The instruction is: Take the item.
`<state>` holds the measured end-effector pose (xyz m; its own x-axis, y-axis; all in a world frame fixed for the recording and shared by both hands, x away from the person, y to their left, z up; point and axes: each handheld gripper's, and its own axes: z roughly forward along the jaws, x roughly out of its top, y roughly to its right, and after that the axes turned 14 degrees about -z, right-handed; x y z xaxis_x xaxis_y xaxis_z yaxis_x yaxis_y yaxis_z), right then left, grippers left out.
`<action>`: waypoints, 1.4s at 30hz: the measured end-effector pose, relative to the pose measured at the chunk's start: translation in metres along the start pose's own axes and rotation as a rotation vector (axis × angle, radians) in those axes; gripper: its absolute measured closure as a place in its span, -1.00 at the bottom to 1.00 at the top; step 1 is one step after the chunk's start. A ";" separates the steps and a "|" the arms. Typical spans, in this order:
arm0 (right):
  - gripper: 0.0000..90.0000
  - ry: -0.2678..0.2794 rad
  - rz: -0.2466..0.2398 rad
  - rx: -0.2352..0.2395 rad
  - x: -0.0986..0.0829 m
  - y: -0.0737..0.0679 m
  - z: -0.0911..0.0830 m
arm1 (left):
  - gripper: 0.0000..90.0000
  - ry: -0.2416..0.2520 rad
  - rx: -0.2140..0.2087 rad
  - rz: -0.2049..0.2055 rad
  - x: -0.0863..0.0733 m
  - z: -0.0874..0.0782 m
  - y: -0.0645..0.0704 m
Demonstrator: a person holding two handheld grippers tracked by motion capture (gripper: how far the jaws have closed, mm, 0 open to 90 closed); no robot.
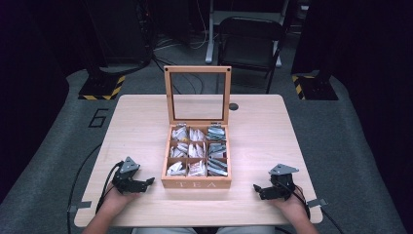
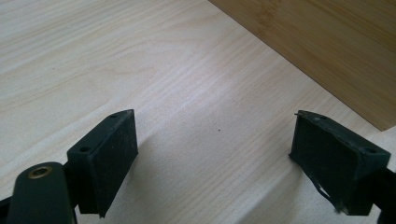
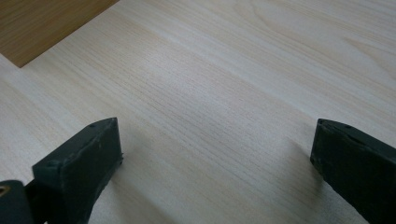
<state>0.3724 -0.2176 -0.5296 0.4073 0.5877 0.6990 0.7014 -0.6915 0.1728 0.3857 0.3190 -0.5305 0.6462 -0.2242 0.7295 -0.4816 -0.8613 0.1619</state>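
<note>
Wooden tea box (image 1: 197, 184) square, lid upright, TEA front facing person; both grippers' fingers wide, empty.

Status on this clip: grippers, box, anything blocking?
Left gripper open, empty, resting left of tea box. Right gripper open, empty, right of it. Lid up, sachets in all compartments. Table between grippers and box bare.
</note>
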 end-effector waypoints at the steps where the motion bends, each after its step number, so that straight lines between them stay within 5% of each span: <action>1: -0.96 0.004 0.002 0.005 0.000 0.000 0.000 | -0.68 -0.001 0.001 0.001 0.000 0.000 0.000; 20: -0.82 0.015 -0.002 0.019 0.000 -0.002 -0.002 | -0.66 -0.006 -0.005 0.004 0.000 -0.001 0.000; 31: -0.66 0.003 0.021 -0.024 0.002 -0.001 -0.003 | -0.66 -0.013 -0.014 0.008 0.000 -0.001 0.001; 36: -0.43 0.001 0.005 -0.030 0.008 0.001 -0.006 | -0.66 -0.015 -0.013 0.018 0.000 -0.002 0.000; 38: -0.35 0.032 0.033 -0.020 0.012 0.000 -0.009 | -0.66 -0.013 -0.013 0.017 0.000 -0.002 0.000; 42: -0.22 0.062 0.011 -0.009 0.021 -0.003 -0.016 | -0.66 -0.007 -0.011 0.018 -0.001 -0.002 0.001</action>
<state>0.3697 -0.2101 -0.5039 0.3777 0.5531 0.7425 0.6919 -0.7015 0.1706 0.3838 0.3191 -0.5298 0.6417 -0.2426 0.7276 -0.4998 -0.8519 0.1567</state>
